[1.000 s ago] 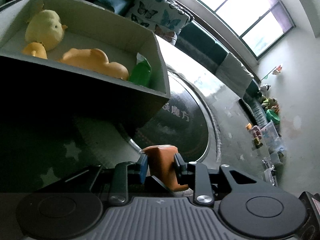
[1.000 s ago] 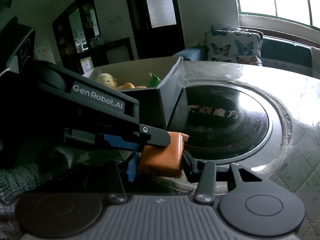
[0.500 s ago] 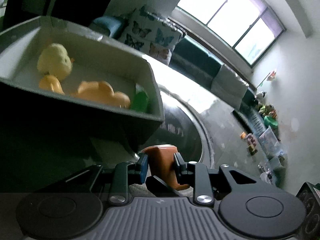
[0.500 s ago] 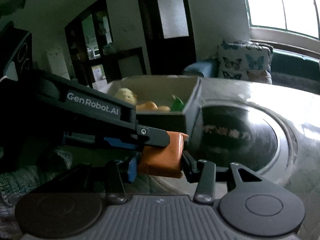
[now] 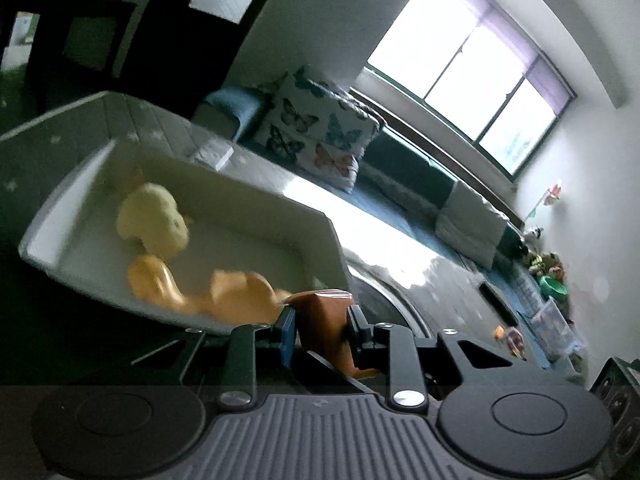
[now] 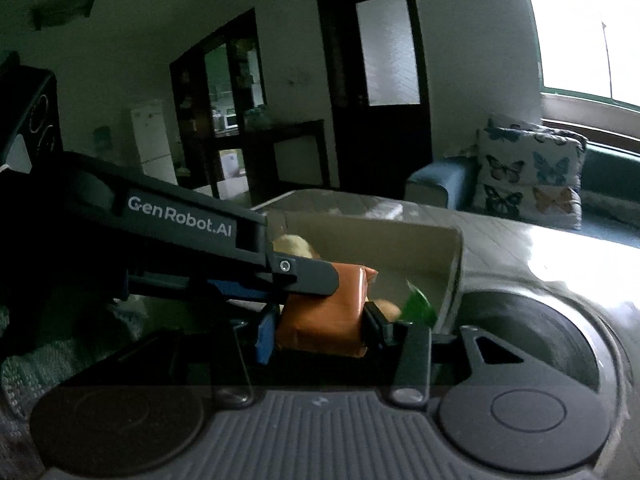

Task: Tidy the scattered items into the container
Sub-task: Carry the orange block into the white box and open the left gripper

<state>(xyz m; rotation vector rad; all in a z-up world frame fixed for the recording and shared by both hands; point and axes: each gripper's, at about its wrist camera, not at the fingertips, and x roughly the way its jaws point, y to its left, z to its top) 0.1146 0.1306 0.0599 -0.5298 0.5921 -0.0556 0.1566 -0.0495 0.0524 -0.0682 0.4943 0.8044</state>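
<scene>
One orange wrapped packet (image 5: 320,334) is held by both grippers at once. My left gripper (image 5: 320,316) has it between its pads, which press on its sides while the jaws are closing a little more. In the right wrist view my right gripper (image 6: 320,326) is shut on the same packet (image 6: 320,308), and a left gripper finger (image 6: 308,276) lies across its top. The packet hangs at the near rim of the pale open box (image 5: 256,200). Inside are a yellow plush chick (image 5: 154,216), orange duck toys (image 5: 232,288) and a green item (image 6: 418,304).
The box (image 6: 452,256) stands on a table with a dark round disc (image 6: 540,340) to its right. Behind are a butterfly cushion (image 5: 316,144) on a teal sofa, a window, and a dark door (image 6: 384,80). Toys and bins (image 5: 552,284) lie on the floor at right.
Both grippers have risen with the packet still in them. The box has dropped lower in both views, so its inside shows more, and the packet has come level with the near rim.
</scene>
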